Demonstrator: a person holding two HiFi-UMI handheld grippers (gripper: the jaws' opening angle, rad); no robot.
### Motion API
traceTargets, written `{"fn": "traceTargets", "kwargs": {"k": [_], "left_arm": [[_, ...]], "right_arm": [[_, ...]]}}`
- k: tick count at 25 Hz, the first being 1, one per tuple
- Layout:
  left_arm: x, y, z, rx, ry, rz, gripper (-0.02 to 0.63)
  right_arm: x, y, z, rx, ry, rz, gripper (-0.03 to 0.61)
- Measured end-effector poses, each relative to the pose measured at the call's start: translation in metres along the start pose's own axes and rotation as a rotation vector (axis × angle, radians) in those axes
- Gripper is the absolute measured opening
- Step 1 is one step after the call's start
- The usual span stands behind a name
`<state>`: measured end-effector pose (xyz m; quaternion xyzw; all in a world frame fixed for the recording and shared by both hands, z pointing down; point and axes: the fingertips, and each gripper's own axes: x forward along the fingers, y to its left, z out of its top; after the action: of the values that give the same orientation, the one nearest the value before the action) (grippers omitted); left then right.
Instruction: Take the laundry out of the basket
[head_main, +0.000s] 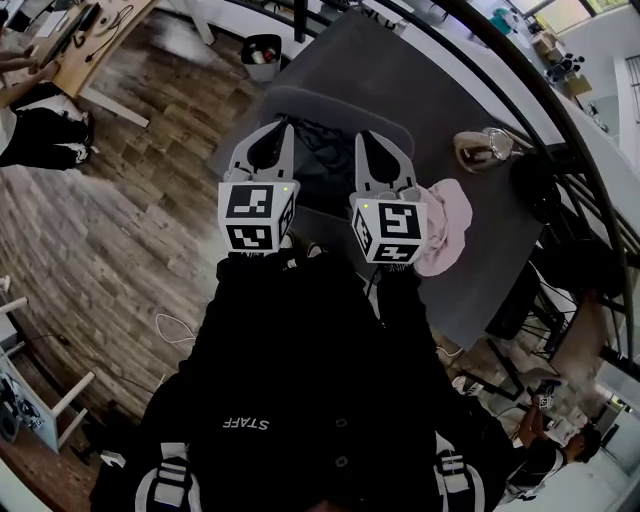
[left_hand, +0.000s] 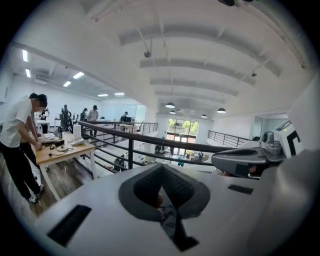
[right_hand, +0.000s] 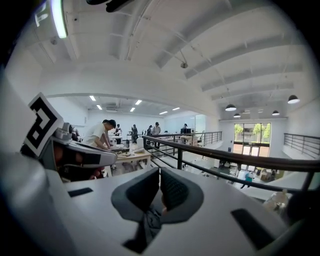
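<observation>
A grey laundry basket (head_main: 292, 101) stands on a dark grey table (head_main: 420, 90), with dark laundry (head_main: 325, 165) inside it. A pink garment (head_main: 447, 225) lies on the table to the basket's right. Both grippers are held up over the basket's near side, and their own views look out level across the room. My left gripper (head_main: 275, 132) (left_hand: 161, 172) has its pads together with nothing between them. My right gripper (head_main: 375, 142) (right_hand: 159, 175) is likewise shut and empty. Each gripper shows in the other's view: the right gripper (left_hand: 250, 160) and the left gripper (right_hand: 75, 155).
A shiny rounded object (head_main: 485, 148) and a black chair (head_main: 540, 185) sit at the table's far right. A small bin (head_main: 262, 55) stands on the wood floor beyond the basket. A black railing (left_hand: 130, 145) runs behind the table. A person (left_hand: 20, 140) works at a wooden desk (left_hand: 65, 150).
</observation>
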<state>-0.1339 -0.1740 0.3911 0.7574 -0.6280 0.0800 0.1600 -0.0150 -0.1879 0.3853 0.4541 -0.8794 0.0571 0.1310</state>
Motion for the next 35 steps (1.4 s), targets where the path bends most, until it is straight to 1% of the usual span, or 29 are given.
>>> {"fn": "traceTargets", "kwargs": {"k": [4, 8, 9, 10, 11, 12, 16, 21, 25, 28, 31, 35], "left_arm": [[0.008, 0.015, -0.024, -0.028, 0.062, 0.013, 0.002], [0.02, 0.027, -0.045, -0.057, 0.121, 0.032, 0.002], [0.022, 0.03, -0.05, -0.064, 0.137, 0.037, 0.002], [0.025, 0.032, -0.054, -0.071, 0.152, 0.04, 0.0], [0.028, 0.035, -0.058, -0.076, 0.164, 0.042, 0.002], [0.032, 0.037, -0.061, -0.079, 0.174, 0.043, 0.001], [0.048, 0.038, -0.079, -0.089, 0.224, 0.033, 0.002], [0.061, 0.036, -0.103, -0.102, 0.287, 0.02, 0.002], [0.07, 0.037, -0.116, -0.121, 0.332, 0.012, 0.002], [0.077, 0.038, -0.126, -0.142, 0.36, 0.008, 0.002], [0.08, 0.04, -0.13, -0.148, 0.372, 0.007, 0.002], [0.082, 0.042, -0.131, -0.137, 0.377, 0.005, 0.0]], "right_arm": [[0.019, 0.007, -0.025, 0.012, 0.07, 0.036, 0.015], [0.042, 0.014, -0.06, 0.017, 0.17, 0.102, 0.023], [0.048, 0.016, -0.07, 0.018, 0.201, 0.12, 0.043], [0.053, 0.018, -0.079, 0.019, 0.233, 0.139, 0.097], [0.059, 0.02, -0.088, 0.017, 0.262, 0.158, 0.123], [0.065, 0.022, -0.097, 0.015, 0.286, 0.177, 0.129], [0.087, 0.026, -0.133, 0.005, 0.372, 0.242, 0.19], [0.102, 0.035, -0.181, -0.003, 0.498, 0.331, 0.289], [0.111, 0.04, -0.209, 0.019, 0.576, 0.392, 0.328], [0.119, 0.043, -0.23, 0.013, 0.626, 0.428, 0.358], [0.129, 0.046, -0.251, -0.007, 0.662, 0.459, 0.38], [0.138, 0.048, -0.281, -0.019, 0.717, 0.479, 0.414]]}}
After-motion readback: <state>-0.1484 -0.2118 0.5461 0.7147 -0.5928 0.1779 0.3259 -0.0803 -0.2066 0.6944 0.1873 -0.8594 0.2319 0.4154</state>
